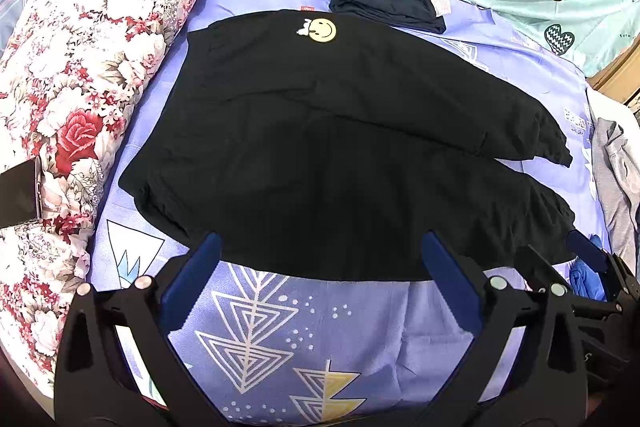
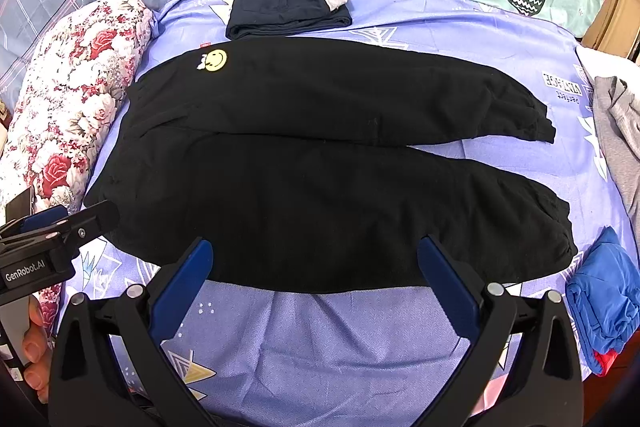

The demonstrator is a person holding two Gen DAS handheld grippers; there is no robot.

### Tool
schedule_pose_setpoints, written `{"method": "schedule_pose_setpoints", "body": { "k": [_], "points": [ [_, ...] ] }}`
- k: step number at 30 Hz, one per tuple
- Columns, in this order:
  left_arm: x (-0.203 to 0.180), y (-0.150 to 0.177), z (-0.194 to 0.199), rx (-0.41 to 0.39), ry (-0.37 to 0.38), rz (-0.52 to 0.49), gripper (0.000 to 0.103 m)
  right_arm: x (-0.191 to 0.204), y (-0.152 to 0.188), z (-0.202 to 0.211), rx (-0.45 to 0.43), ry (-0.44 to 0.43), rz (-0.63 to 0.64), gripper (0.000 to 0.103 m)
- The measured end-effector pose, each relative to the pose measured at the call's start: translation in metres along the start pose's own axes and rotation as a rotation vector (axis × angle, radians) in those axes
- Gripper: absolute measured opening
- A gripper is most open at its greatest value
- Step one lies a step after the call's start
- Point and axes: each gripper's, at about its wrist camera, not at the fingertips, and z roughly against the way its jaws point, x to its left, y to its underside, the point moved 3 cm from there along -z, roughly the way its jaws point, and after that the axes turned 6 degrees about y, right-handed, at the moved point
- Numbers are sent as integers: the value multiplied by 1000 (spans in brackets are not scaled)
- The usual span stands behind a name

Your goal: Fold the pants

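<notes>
Left wrist view: black pants (image 1: 320,147) spread flat on purple bedsheet (image 1: 304,327), smiley patch (image 1: 322,29) near waistband, cuffs to the right. Left tool (image 1: 320,255) apart, empty, at the near hem. Right tool (image 2: 314,259) likewise apart. Folded navy garment (image 2: 284,7) beyond; grey clothing (image 2: 618,131) cut off at right edge.

Black tongs (image 2: 316,255) – blue pads (image 2: 182,291), silver screws, "GenRobot.AI" lettering.
</notes>
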Motion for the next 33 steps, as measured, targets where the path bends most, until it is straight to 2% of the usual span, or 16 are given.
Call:
{"method": "schedule_pose_setpoints", "body": {
  "k": [5,9,12,14,16,19,21,26,30,32,33],
  "points": [
    [2,1,-1,7,8,2,101,0,0,0,5,-3,-3,102],
    [19,-1,-9,24,85,48,101,-7,4,-10,52,-40,-46,102],
    [55,0,-26,78,61,101,101,-35,16,-35,171,-89,-198,102],
    [88,3,-37,115,19,164,101,-63,30,-55,271,-130,-357,102],
    [118,7,-44,139,-8,227,101,-90,47,-68,335,-126,-508,102],
    [168,16,-55,180,-5,363,101,-114,62,-77,383,-116,-602,102],
    [192,20,-60,176,13,426,100,-125,68,-80,393,-94,-637,102],
    [223,20,-80,192,21,455,99,-141,75,-82,388,-35,-686,102],
    [228,13,-97,210,47,470,90,-141,73,-84,396,-52,-715,102],
    [226,10,-105,227,42,466,79,-137,70,-84,387,-54,-699,102],
    [225,8,-109,238,39,458,65,-133,70,-84,382,-52,-688,102]
  ]
}}
